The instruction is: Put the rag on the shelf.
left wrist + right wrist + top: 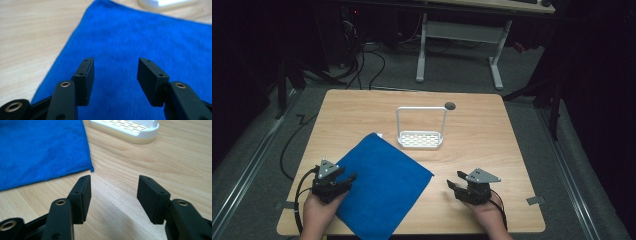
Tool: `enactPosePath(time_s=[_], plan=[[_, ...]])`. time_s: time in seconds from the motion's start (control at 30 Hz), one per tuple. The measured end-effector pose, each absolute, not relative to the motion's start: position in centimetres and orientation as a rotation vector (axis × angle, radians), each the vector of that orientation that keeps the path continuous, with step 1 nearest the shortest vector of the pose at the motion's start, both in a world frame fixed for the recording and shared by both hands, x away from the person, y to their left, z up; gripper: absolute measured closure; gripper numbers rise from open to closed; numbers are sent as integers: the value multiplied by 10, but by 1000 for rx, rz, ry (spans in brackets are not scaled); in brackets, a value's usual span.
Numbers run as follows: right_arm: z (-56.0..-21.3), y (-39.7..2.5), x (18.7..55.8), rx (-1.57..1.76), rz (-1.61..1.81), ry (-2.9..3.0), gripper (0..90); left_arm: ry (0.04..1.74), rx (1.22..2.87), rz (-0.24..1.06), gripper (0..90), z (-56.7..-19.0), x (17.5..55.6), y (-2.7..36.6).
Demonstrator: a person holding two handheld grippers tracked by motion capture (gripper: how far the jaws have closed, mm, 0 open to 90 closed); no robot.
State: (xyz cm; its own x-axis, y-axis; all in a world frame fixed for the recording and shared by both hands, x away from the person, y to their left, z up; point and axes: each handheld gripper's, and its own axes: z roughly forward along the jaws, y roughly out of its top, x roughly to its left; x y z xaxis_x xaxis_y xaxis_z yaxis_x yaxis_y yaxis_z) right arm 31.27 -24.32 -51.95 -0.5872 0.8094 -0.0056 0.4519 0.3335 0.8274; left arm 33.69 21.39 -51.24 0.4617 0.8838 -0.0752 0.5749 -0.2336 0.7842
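Two grippers, jaws wide, holding nothing | left gripper (343, 180) over fuzzy blue cloth (382, 182) | right gripper (455, 182) above woodgrain table (492, 135) | white slotted rack (420, 138) beyond

Blue cloth's (379, 187) near corner, cut off by the bottom edge.

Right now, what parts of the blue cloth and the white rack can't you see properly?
- Blue cloth: high view, its near edge runs off the table front and the picture's bottom; the left gripper covers part of its left edge.
- White rack: left gripper view, blurred and cut off by the top edge.
- White rack, right gripper view: its tall frame is cut off by the top edge.
- Dark round spot on the table: too small to identify.
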Motion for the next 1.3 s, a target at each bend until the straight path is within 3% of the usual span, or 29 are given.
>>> enactPosePath(time_s=[0.83,0.97,1.0,1.1,1.2,1.3], plan=[[-516,-234,316,1077,1149,2193,509,1284,1880,475,479,-521,338,235],[-515,-232,318,1079,1170,2194,576,1296,1877,485,507,-520,336,238],[-514,-230,321,1087,1183,2210,650,1309,1863,499,521,-519,333,240],[-510,-223,327,1065,1185,2226,759,1336,1848,508,557,-519,325,247],[-506,-209,337,1016,1212,2255,858,1372,1856,496,644,-522,314,255],[-509,-194,347,983,1203,2302,896,1388,1877,495,708,-524,309,258]])
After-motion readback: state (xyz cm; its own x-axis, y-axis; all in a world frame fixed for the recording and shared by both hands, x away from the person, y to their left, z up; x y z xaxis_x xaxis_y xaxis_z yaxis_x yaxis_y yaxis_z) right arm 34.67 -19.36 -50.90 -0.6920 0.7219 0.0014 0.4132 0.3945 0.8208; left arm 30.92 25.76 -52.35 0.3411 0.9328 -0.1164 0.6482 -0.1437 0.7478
